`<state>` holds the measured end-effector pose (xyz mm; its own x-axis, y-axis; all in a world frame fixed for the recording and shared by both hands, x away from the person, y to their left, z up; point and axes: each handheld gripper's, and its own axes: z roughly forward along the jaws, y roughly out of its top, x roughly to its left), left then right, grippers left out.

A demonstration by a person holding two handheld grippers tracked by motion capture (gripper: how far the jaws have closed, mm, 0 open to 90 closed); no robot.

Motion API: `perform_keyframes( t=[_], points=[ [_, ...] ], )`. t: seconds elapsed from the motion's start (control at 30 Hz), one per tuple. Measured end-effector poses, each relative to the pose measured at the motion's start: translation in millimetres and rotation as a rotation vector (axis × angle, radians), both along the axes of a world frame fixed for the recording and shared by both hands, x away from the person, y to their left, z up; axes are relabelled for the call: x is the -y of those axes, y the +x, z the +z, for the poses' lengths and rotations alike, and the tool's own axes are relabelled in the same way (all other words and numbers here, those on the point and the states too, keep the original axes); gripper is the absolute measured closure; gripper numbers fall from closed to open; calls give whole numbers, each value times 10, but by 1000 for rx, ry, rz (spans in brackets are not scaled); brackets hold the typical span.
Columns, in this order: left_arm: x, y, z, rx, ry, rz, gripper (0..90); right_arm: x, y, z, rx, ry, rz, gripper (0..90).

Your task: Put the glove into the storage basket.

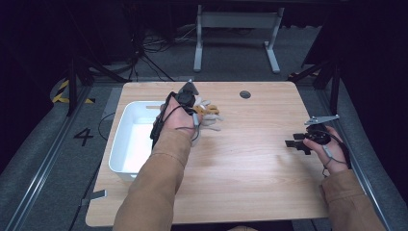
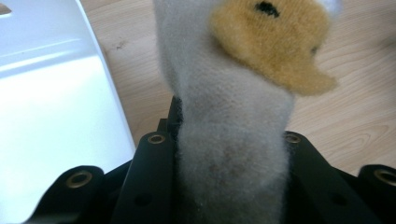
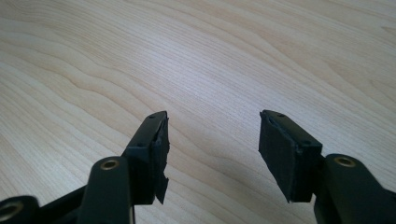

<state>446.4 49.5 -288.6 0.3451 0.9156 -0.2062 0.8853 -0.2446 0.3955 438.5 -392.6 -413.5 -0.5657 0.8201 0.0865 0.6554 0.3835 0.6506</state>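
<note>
Wooden table (image 1: 250, 159); tongs (image 2: 232, 154) pinching perhaps sock (image 2: 229, 140).

Left gripper (image 1: 195, 111) grips plush toy (image 1: 210, 115) beside white bin (image 1: 120, 144).

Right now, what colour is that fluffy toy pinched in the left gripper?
Pale grey plush toy with a mustard-yellow patch; the left gripper view shows it best.

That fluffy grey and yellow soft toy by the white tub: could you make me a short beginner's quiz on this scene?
1. True or false: the left hand-held gripper is shut on the fluffy grey and yellow soft toy.
2. What lies under the open right hand-held gripper?
3. On which side of the toy does the white plastic tub sit in the high view: A left, B right?

Key: 1 true; 2 the bare light wooden table; 3 A.
</note>
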Motion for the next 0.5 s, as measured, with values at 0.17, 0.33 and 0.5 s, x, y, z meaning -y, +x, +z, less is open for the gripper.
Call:
perform_keyframes(
  t=[0.17, 0.33, 0.5],
  points=[
    [-18, 50, 64, -21, -2, 60, 707, 21, -15, 32, 20, -11, -15, 432],
    [-89, 88, 123, -25, -21, 105, 707, 24, -19, 37, 22, -20, -17, 431],
    [-158, 110, 119, -42, -26, 142, 707, 17, -26, 45, 22, -16, -15, 429]
  ],
)
